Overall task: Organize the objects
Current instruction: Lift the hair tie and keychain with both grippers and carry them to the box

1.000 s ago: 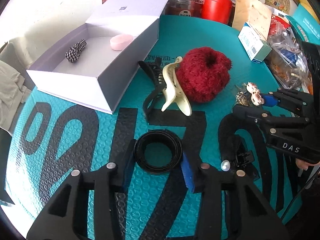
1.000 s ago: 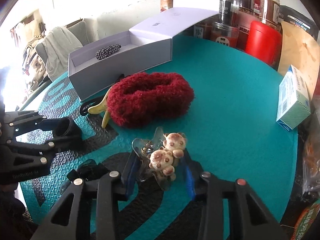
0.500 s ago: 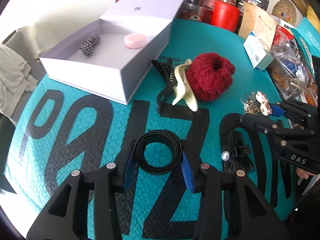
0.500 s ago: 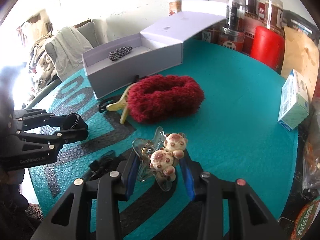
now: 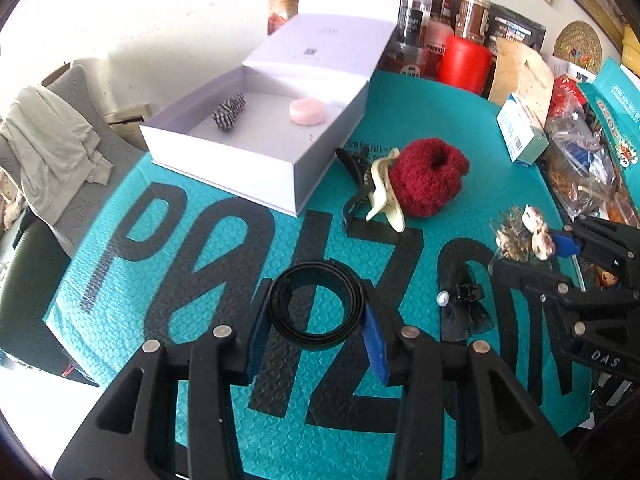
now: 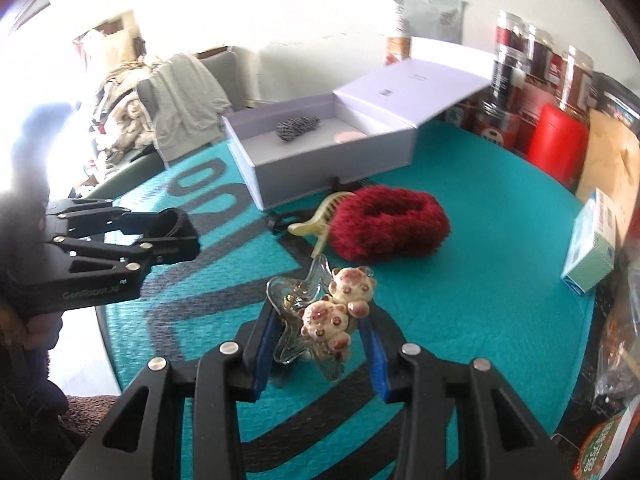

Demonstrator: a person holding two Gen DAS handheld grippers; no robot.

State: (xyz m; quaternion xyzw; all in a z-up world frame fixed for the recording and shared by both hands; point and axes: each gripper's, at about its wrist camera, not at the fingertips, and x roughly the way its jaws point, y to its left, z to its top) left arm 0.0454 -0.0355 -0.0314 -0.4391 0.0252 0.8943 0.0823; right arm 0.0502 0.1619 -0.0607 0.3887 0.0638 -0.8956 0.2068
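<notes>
I am pinching a black coiled band (image 5: 317, 305) between the left gripper (image 5: 316, 334) pads and a clear star-shaped clip with two bear charms (image 6: 320, 312) in the right gripper (image 6: 318, 354); the open white cardboard box (image 5: 256, 168) is lying ahead and leftward, nearer my left hand, its long axis running diagonally, though its far inner corner is staying hidden
</notes>
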